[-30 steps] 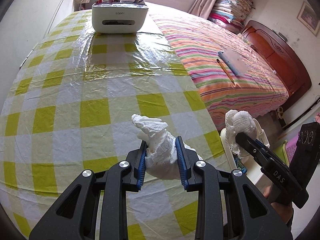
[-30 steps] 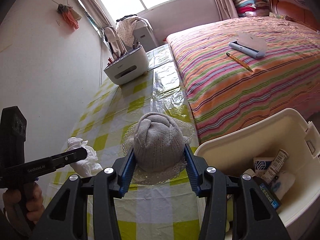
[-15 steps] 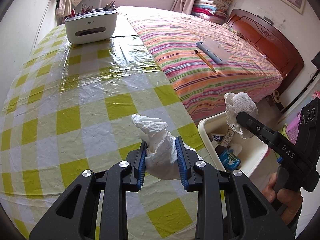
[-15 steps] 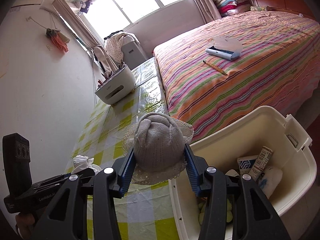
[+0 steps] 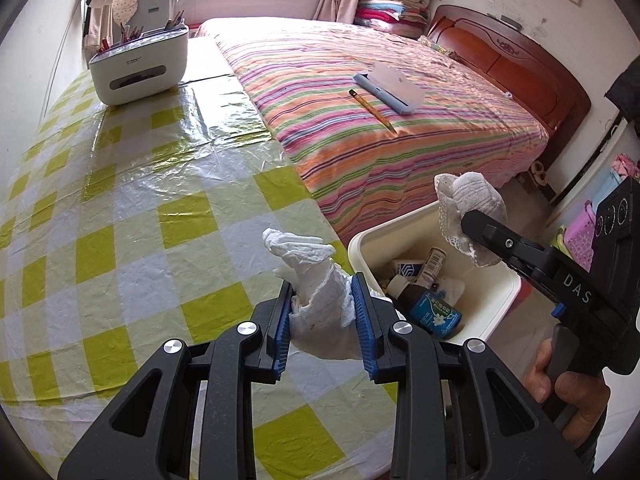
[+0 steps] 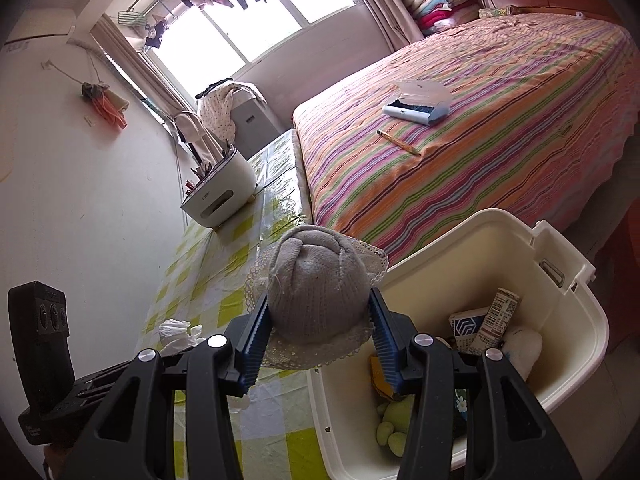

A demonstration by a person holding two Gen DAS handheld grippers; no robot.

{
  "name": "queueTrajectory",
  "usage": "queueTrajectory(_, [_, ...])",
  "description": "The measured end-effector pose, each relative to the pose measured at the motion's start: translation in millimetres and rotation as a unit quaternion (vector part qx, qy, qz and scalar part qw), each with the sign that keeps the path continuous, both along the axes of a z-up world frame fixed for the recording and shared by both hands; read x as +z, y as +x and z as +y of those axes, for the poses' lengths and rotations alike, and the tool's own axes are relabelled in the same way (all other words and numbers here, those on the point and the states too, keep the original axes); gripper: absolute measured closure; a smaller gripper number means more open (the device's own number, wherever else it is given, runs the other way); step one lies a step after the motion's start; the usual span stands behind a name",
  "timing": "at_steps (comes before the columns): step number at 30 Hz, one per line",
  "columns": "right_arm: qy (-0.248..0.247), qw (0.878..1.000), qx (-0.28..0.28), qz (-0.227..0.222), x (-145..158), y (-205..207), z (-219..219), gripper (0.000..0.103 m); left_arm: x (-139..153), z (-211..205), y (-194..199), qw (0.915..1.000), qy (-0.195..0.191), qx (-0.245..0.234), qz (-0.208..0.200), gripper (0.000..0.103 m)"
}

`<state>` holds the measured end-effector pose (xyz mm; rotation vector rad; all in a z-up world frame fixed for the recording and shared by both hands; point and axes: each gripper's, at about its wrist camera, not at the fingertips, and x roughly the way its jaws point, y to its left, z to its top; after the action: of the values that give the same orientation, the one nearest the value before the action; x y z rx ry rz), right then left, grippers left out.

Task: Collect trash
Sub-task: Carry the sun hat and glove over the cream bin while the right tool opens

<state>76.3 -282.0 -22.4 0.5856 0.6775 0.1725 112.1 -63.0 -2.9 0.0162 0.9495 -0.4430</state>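
My left gripper [image 5: 322, 312] is shut on a crumpled white tissue [image 5: 316, 280] and holds it over the table's right edge, beside the cream trash bin [image 5: 400, 228]. My right gripper [image 6: 316, 332] is shut on a grey knitted sock with a lace trim [image 6: 318, 292] and holds it above the bin's [image 6: 560, 392] near-left rim. In the left wrist view the sock [image 5: 474, 204] hangs over the bin's far side. The bin holds bottles, small boxes and a white wad.
The table [image 5: 120, 216] has a yellow-checked plastic cloth. A white organiser box [image 5: 138, 66] with pens stands at its far end. A striped bed [image 5: 380, 120] with a pencil and a case runs along the right. The bin stands on the floor between table and bed.
Both grippers have moved to the right, off the table towards the bin. The bin has come fully into view in both views. Both grips are unchanged.
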Motion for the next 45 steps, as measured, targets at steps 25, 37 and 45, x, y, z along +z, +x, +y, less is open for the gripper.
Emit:
queueTrajectory(25, [0.001,0.999,-0.048,-0.007,-1,-17,-34,0.056,-2,-32,-3,0.9991,-0.019,-0.037,-0.013,0.073])
queueTrajectory(37, [-0.01,0.997,-0.082,-0.007,-2,-29,-48,0.056,-8,-65,-17,0.9965,0.009,-0.07,-0.044,0.073])
queueTrajectory(45, [-0.003,0.995,-0.099,-0.001,-6,-32,-57,0.055,-15,-86,-21,0.9932,0.038,-0.085,-0.07,0.073])
